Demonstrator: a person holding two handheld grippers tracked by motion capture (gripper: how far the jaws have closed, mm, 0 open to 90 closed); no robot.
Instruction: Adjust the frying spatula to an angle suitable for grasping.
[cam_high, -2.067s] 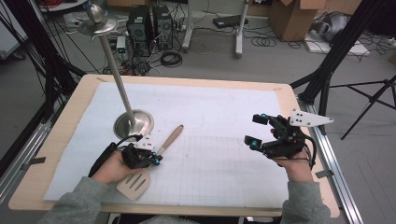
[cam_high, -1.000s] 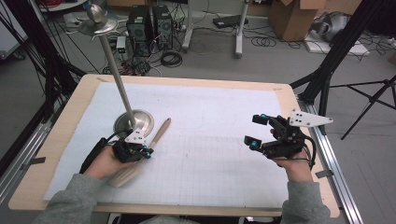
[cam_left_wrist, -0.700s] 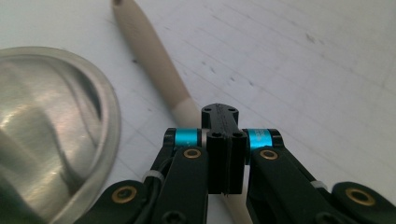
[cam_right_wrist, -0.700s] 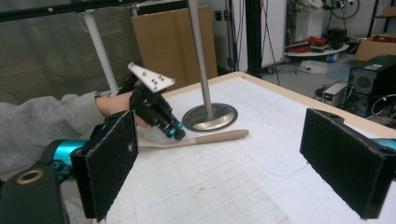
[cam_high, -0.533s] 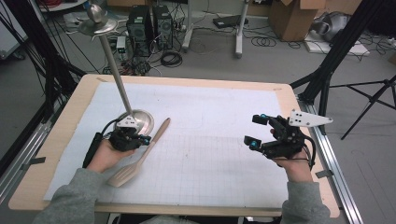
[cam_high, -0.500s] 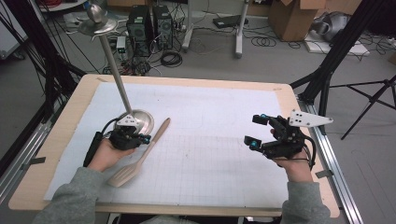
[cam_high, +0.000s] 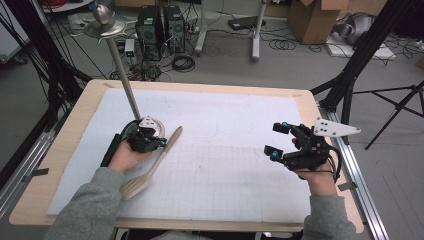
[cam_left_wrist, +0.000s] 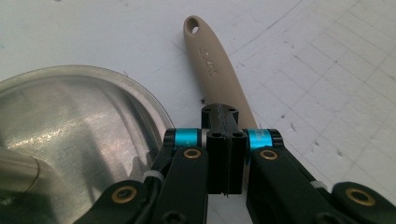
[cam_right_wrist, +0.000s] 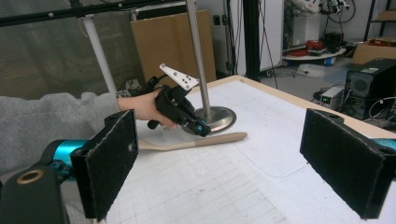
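A beige spatula (cam_high: 152, 167) lies flat on the white gridded mat, its handle pointing away from the person. My left gripper (cam_high: 159, 142) sits at the handle's left side, by the round base of a metal stand (cam_high: 150, 125). In the left gripper view its jaws (cam_left_wrist: 223, 122) are pressed together with nothing between them, just above the spatula handle (cam_left_wrist: 210, 65) and right of the shiny base (cam_left_wrist: 79, 116). My right gripper (cam_high: 276, 138) hovers over the mat's right side, and its pads (cam_right_wrist: 112, 163) stand wide apart and empty.
The stand's thin pole (cam_high: 122, 75) rises from the base to a small dish high at the back left. A wooden table edge (cam_high: 60, 145) frames the mat. Computers, cables and boxes lie on the floor beyond.
My left hand has moved left and away from the person, up to the stand's base. The spatula has shifted left with it. The right hand has stayed still.
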